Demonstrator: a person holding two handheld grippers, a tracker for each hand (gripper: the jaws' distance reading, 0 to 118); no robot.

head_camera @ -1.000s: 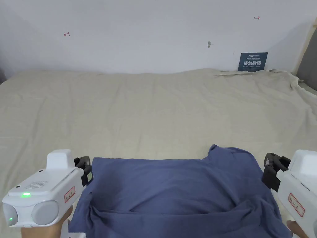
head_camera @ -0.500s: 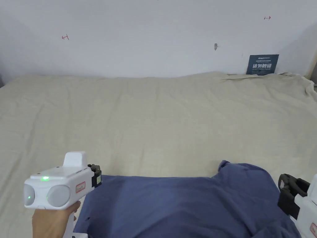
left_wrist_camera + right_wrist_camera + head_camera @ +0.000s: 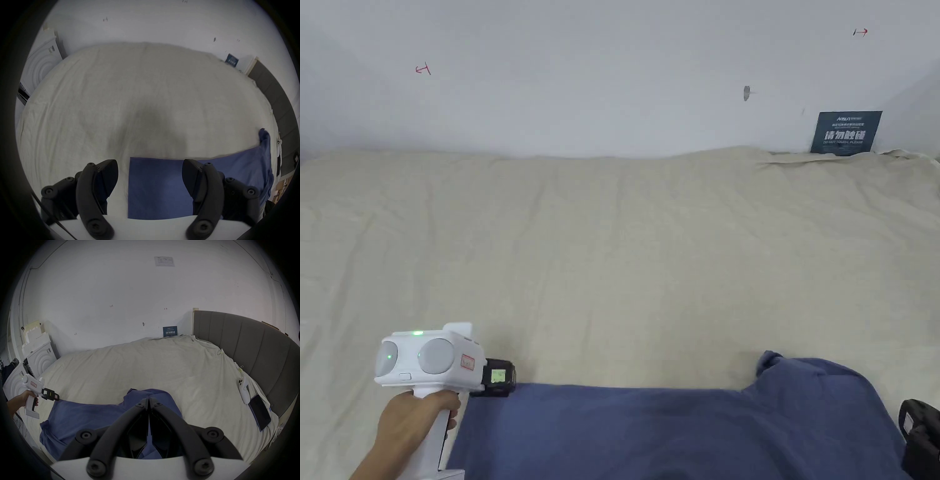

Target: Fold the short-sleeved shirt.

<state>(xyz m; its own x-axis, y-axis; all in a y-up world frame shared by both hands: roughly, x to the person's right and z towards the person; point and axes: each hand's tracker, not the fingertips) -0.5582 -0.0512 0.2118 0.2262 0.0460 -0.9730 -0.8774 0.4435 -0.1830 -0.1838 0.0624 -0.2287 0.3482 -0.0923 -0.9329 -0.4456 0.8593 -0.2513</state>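
A blue short-sleeved shirt (image 3: 675, 431) lies flat across the near part of the bed, one sleeve sticking up at its far right. My left gripper (image 3: 509, 377) is held by a hand at the shirt's far left corner and points right. In the left gripper view (image 3: 148, 162) its jaws stand wide open, with that corner of the shirt (image 3: 159, 186) lying below the gap. My right gripper (image 3: 148, 398) is shut, tips together above the shirt (image 3: 90, 415), no cloth visibly pinched. It also shows at the shirt's right edge (image 3: 919, 434).
The bed's beige sheet (image 3: 612, 250) stretches wide beyond the shirt to a white wall with a blue sign (image 3: 845, 132). A grey headboard (image 3: 243, 345) bounds the right side. A phone (image 3: 259, 412) and a white controller (image 3: 244, 389) lie at the bed's right edge. White foam packing (image 3: 40, 360) stands left.
The head camera has tilted up, so the shirt sits lower in the picture. My left gripper has turned to point right at the shirt's far left corner. My right gripper has dropped toward the frame's corner.
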